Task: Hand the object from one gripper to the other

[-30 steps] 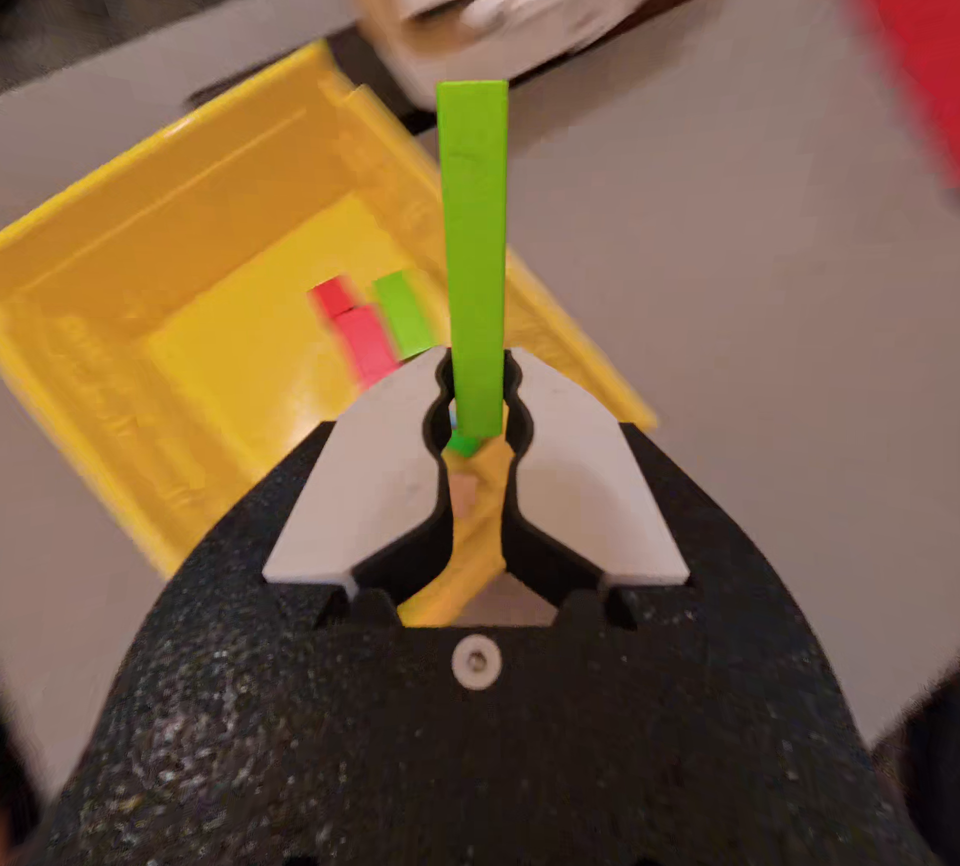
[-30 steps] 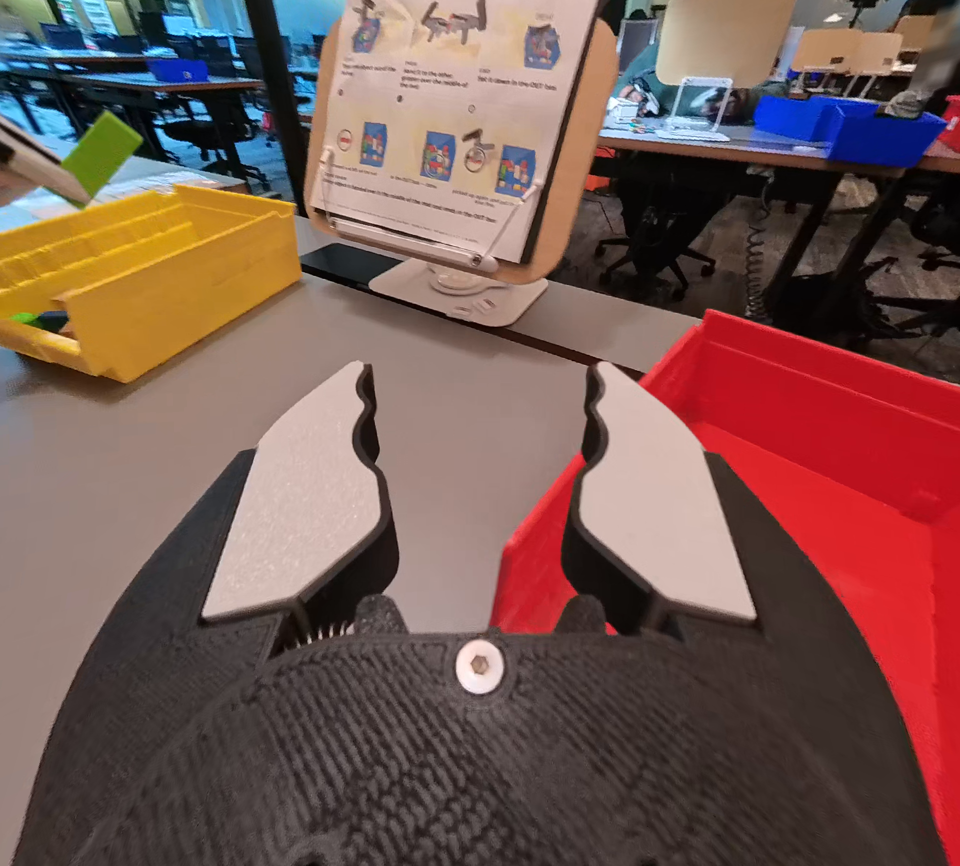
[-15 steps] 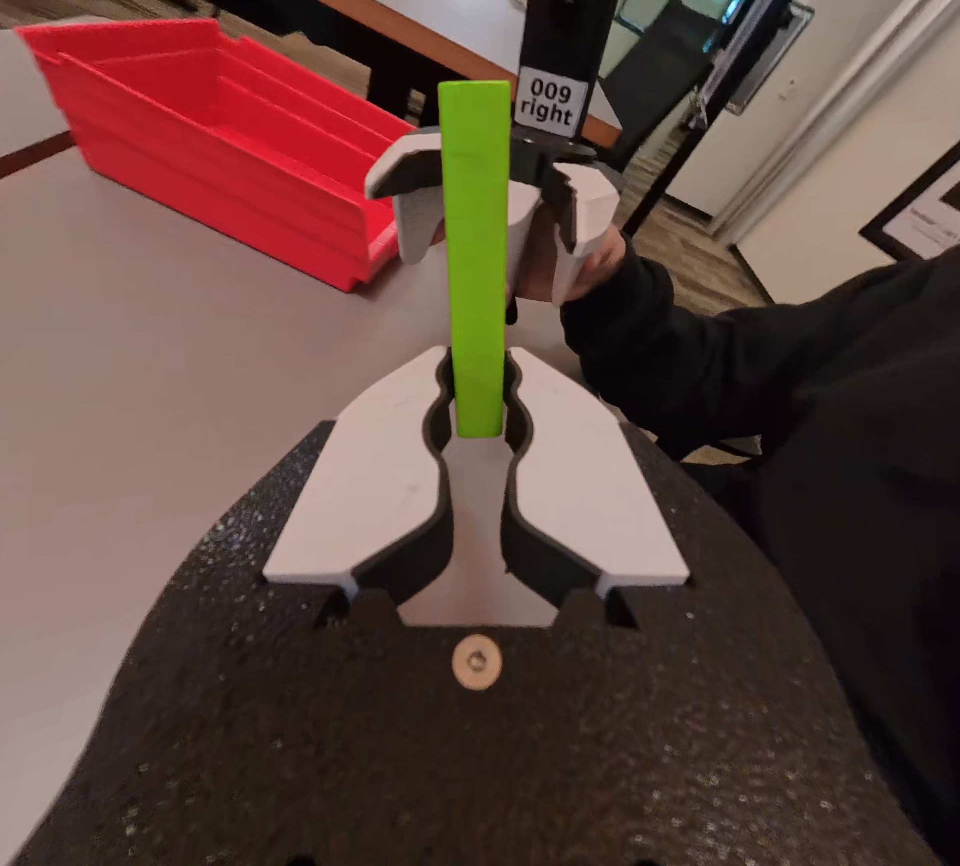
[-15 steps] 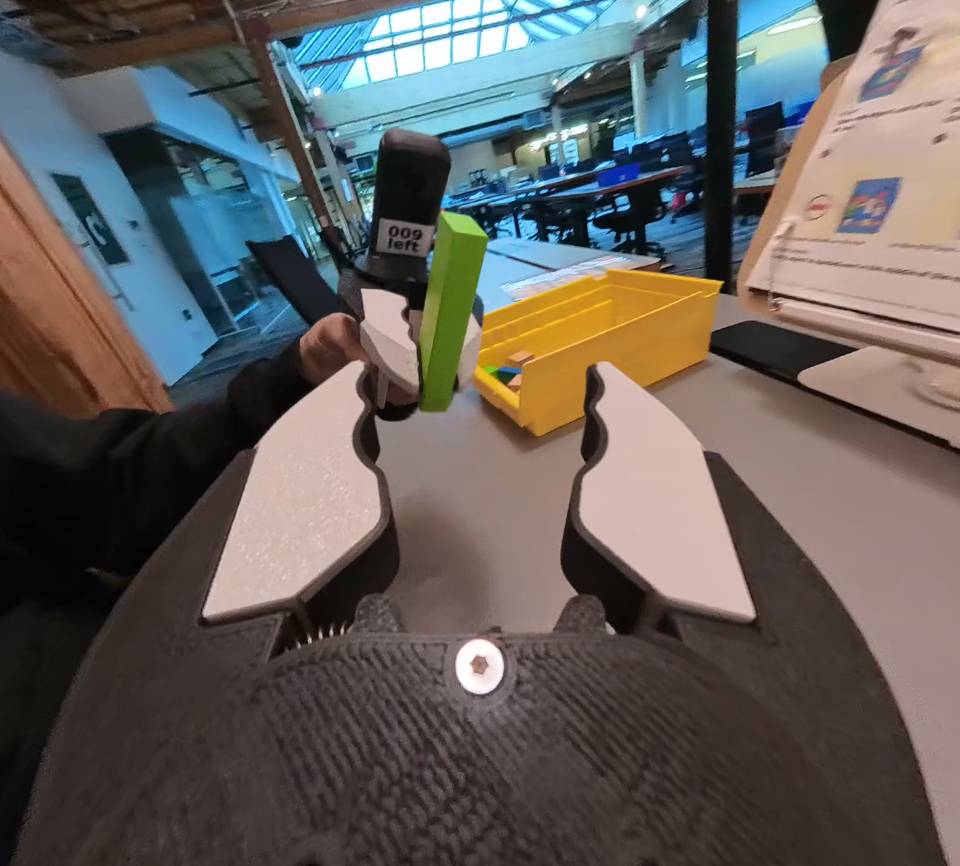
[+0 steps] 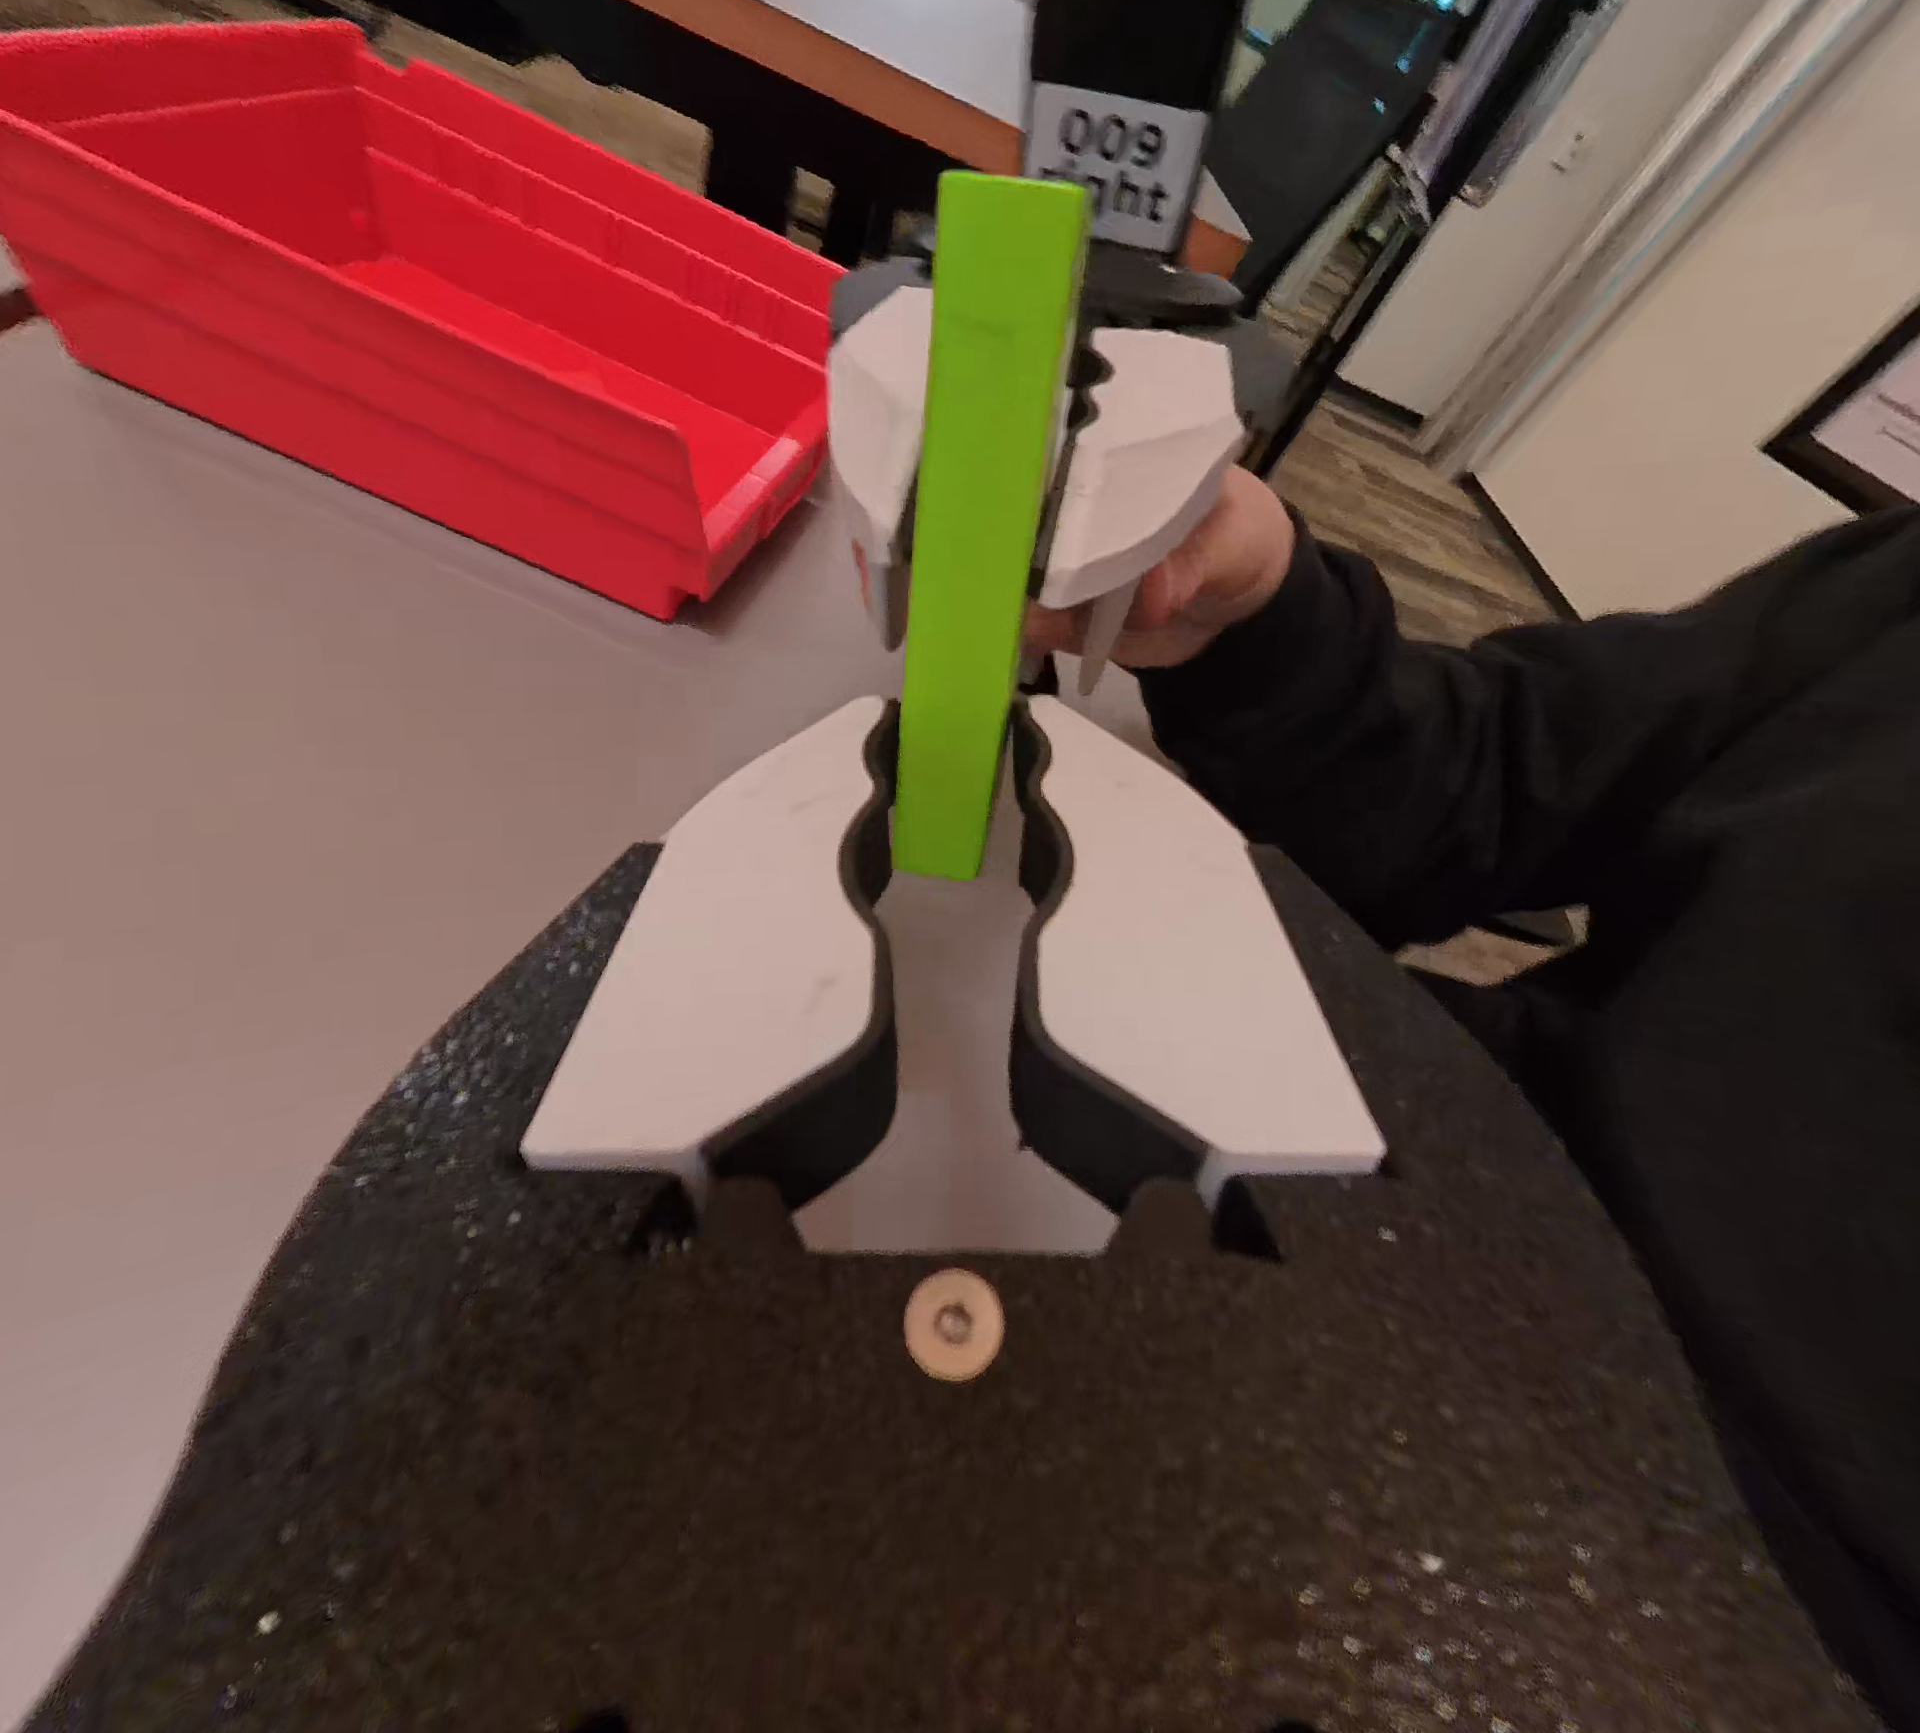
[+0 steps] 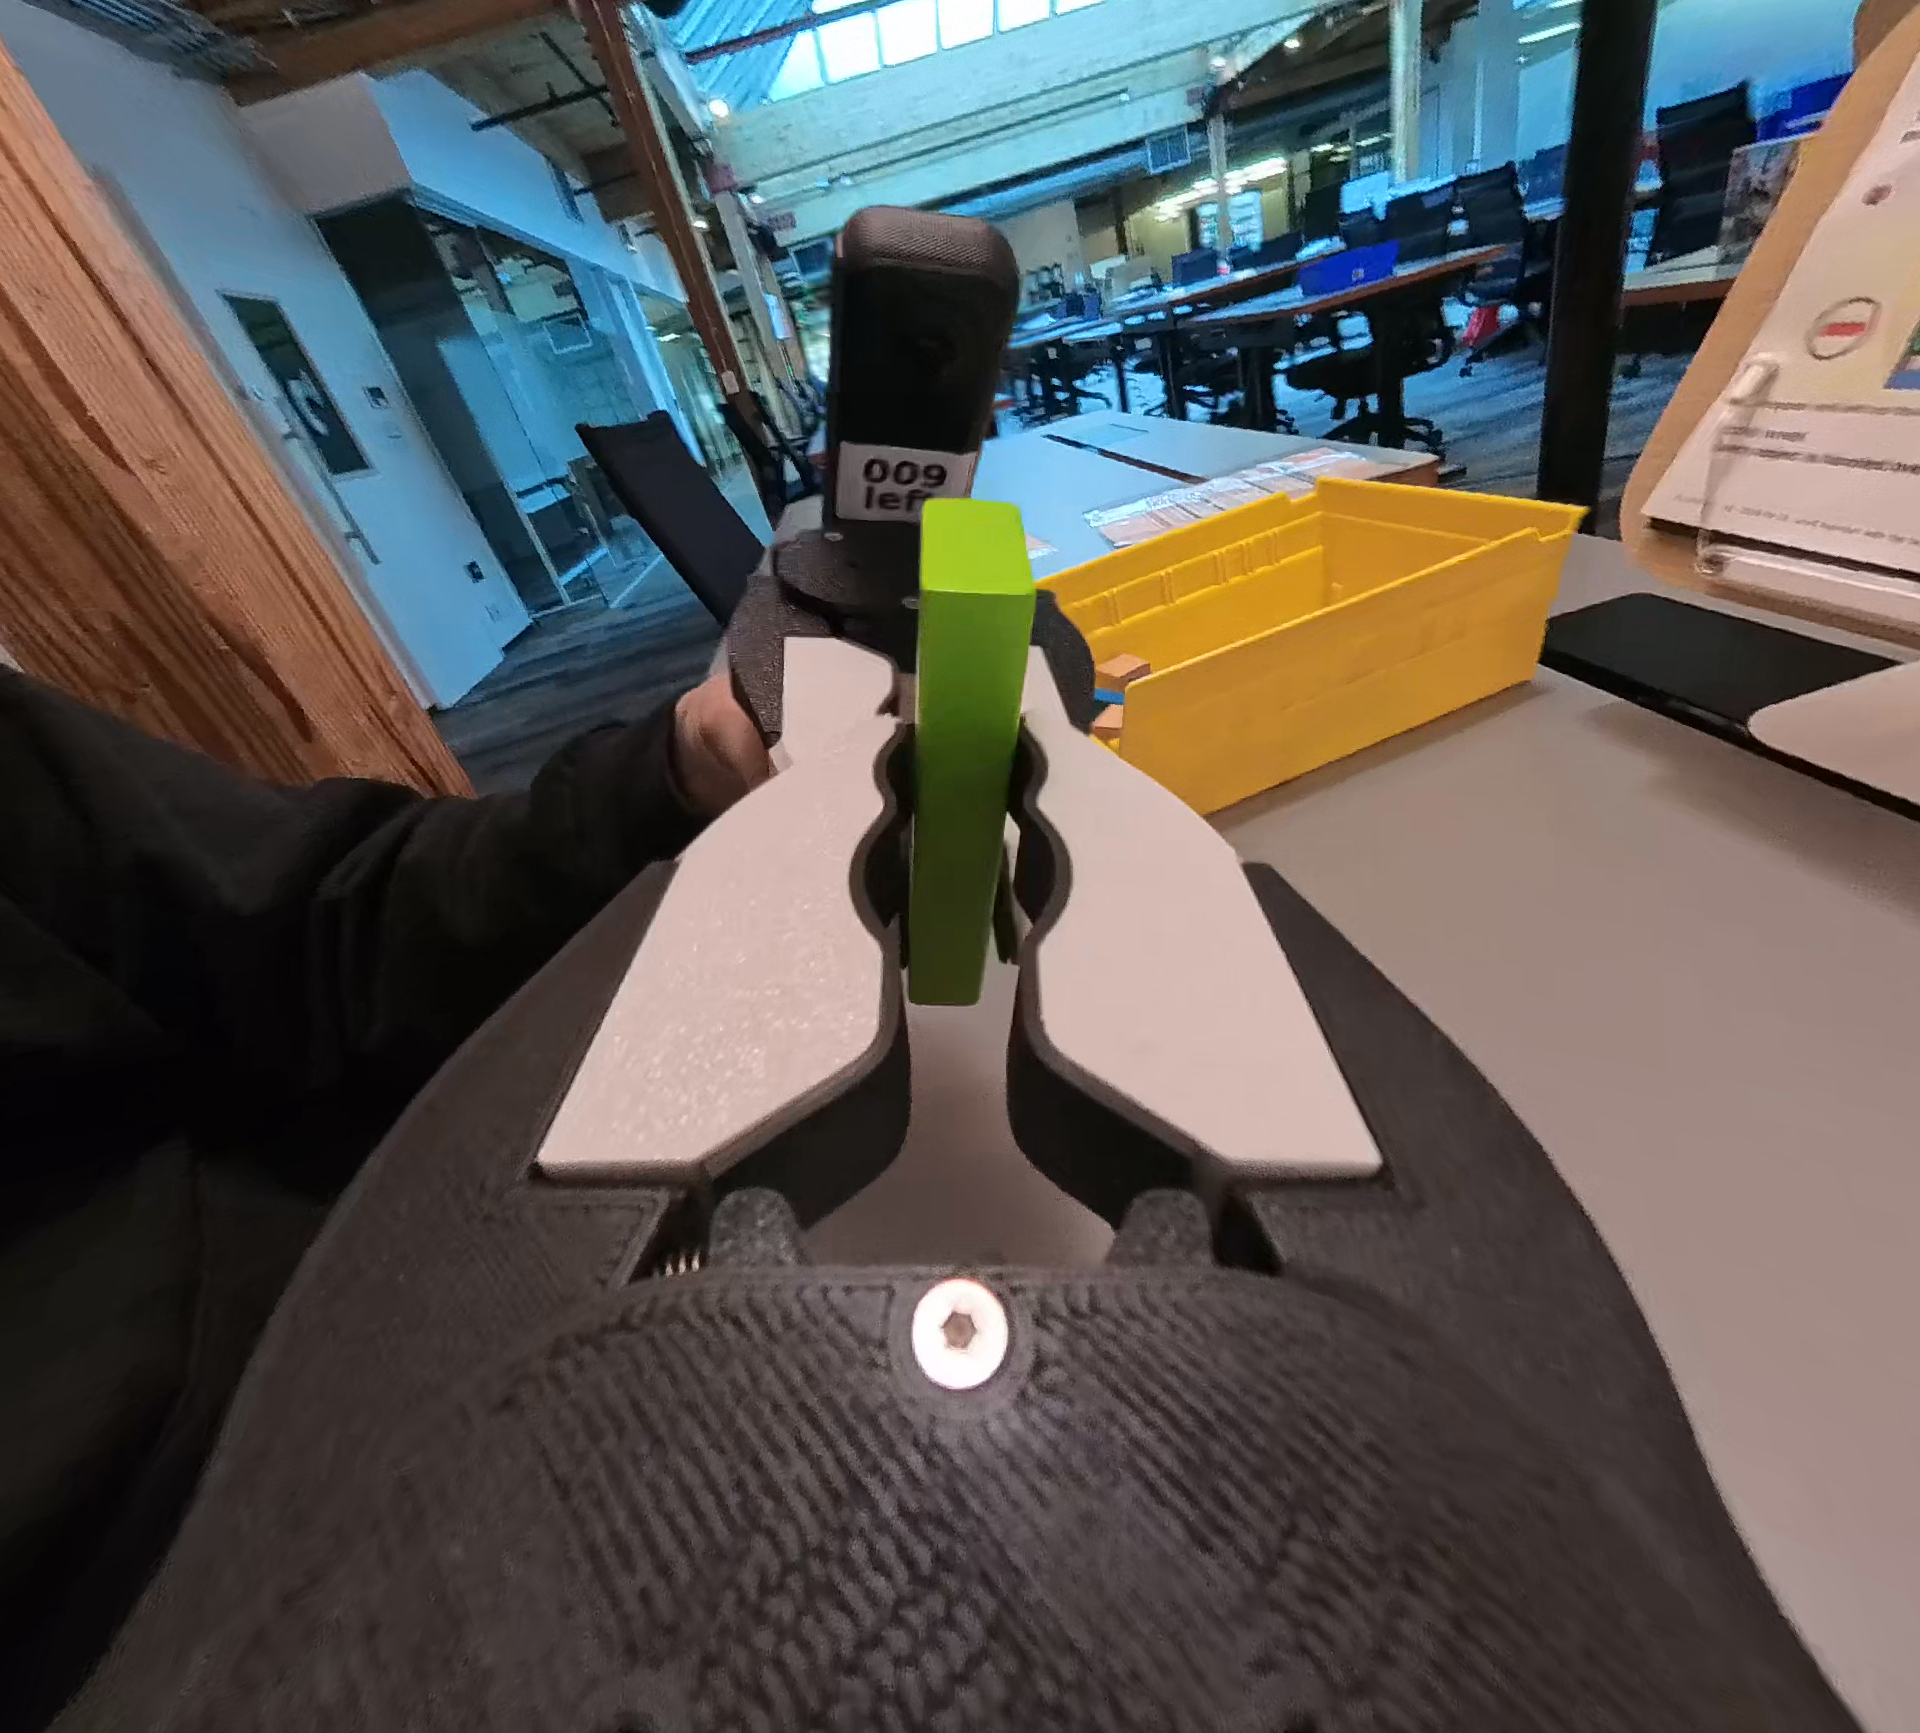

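Jaws of both the left gripper [image 5: 951,784] and right gripper [image 6: 961,810] clamp opposite ends of the green block [image 5: 987,530]. Judged light, rigid, smooth-faced; best gripped across its narrow flat sides near one end.

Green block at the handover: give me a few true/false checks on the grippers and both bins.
1. Both the left gripper and right gripper have their fingers closed on the green block. True.
2. The red bin holds several blocks. False: its visible interior shows none.
3. The green block lies flat on the table. False: it is held up above it.
4. The yellow bin sits on the table behind the left gripper in the right wrist view. True.
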`<state>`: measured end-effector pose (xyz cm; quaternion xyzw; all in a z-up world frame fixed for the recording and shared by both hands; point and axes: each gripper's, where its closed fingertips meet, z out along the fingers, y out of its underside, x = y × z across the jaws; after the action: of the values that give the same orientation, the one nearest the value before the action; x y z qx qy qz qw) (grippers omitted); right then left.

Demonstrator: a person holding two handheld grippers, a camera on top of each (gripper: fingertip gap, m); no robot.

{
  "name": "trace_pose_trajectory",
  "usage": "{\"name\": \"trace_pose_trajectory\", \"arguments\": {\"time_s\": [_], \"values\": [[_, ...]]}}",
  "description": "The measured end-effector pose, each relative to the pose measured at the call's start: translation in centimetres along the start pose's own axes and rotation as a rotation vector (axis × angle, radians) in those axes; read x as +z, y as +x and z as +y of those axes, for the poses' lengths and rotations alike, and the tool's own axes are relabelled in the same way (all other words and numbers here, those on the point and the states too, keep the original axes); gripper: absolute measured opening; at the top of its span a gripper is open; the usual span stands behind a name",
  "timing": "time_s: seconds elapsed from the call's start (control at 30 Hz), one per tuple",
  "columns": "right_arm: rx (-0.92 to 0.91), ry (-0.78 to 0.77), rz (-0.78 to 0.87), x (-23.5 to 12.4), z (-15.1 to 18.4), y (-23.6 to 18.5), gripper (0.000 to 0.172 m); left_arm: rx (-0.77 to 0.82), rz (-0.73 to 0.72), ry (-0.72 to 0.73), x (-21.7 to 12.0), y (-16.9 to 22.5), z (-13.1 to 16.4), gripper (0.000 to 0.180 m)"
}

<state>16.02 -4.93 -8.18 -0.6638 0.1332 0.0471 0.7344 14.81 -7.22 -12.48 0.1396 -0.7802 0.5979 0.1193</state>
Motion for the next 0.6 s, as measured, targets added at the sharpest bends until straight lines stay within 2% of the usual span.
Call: {"name": "trace_pose_trajectory", "arguments": {"time_s": [0.07,0.13,0.2,0.3,0.43,0.5,0.6], "values": [[-0.009,0.002,0.073,-0.5,-0.4,0.9,0.017,-0.008,-0.062,0.053,-0.3,-0.9,-0.6,0.038],[-0.012,0.031,0.155,-2.2,-1.4,2.3,0.018,0.001,-0.129,0.096,-1.0,-1.7,-1.0,0.039],[-0.01,0.048,0.281,-5.5,-2.5,4.5,0.018,0.019,-0.179,0.115,-1.7,-2.2,-1.0,0.041],[-0.005,0.038,0.592,-13.1,-2.7,9.5,0.018,0.007,-0.227,0.063,-2.2,-2.7,0.3,0.049],[0.035,-0.05,1.06,-24.5,-0.6,14.7,0.018,0.004,-0.242,0.002,-2.3,-2.7,2.2,0.051],[0.07,-0.108,1.236,-28.6,0.8,15.9,0.018,-0.004,-0.248,-0.011,-2.4,-2.9,3.0,0.051],[0.044,-0.227,1.455,-32.8,2.2,16.7,0.018,-0.028,-0.242,0.01,-2.5,-2.9,3.4,0.051]]}}
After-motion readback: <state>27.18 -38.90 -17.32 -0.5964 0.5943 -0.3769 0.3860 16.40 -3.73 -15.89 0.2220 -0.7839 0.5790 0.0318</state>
